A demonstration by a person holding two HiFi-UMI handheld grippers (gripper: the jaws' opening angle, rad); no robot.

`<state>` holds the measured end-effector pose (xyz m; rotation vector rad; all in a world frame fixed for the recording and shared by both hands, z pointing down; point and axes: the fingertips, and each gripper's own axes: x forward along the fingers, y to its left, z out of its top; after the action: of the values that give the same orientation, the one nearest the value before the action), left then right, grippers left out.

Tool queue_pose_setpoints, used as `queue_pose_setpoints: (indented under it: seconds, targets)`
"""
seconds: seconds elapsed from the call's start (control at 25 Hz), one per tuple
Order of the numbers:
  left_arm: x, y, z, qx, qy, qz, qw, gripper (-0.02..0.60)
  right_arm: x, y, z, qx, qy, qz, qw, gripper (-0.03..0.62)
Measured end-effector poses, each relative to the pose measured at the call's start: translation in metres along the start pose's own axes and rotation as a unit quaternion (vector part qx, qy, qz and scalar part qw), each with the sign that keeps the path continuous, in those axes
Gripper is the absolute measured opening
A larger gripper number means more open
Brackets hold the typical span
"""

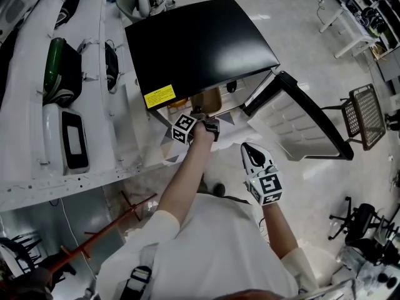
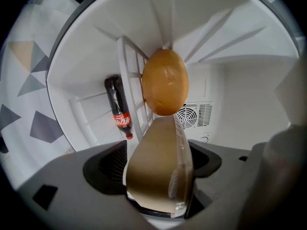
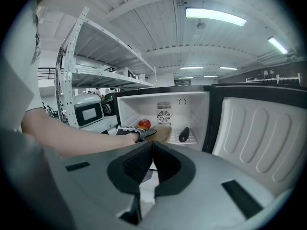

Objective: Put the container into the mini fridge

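Observation:
The black mini fridge (image 1: pixel 200 42) stands with its door (image 1: pixel 306 120) swung open to the right. My left gripper (image 1: pixel 206 119) reaches into the opening. Its jaws stand apart on either side of the tan container with a clear lid (image 2: pixel 158 166), and the pads do not seem to press on it. The container (image 1: pixel 207 100) sits at the front of the fridge shelf. Beyond it are a round orange-red fruit (image 2: pixel 165 80) and a cola bottle (image 2: pixel 120 108) lying on the wire shelf. My right gripper (image 3: pixel 152 146) is shut and empty, held back from the fridge (image 3: pixel 163 114).
A white rack (image 1: pixel 119 114) to the left of the fridge carries a white appliance (image 1: pixel 65 139) and a green-and-black one (image 1: pixel 59 67). A mesh-backed chair (image 1: pixel 365 114) stands to the right of the open door. A red metal frame (image 1: pixel 112 220) lies on the floor at lower left.

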<state>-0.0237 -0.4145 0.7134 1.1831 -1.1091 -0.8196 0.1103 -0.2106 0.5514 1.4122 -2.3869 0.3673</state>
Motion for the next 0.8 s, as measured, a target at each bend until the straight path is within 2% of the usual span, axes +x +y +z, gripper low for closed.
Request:
queue_pose_setpoints:
  seconds: [0.12, 0.48, 0.8]
  targets:
    - [0.004, 0.001, 0.001, 0.001, -0.001, -0.003, 1.0, 0.378, 0.003, 0.004, 0.002, -0.002, -0.001, 0.005, 1.0, 0.008]
    - [-0.011, -0.003, 0.002, 0.017, 0.001, -0.027, 0.9995, 0.417, 0.006, 0.009, 0.001, -0.005, -0.001, 0.016, 1.0, 0.008]
    - [-0.04, -0.006, -0.014, 0.099, 0.044, -0.045, 0.9931, 0.417, 0.008, 0.015, 0.004, -0.01, -0.008, 0.029, 0.999, 0.008]
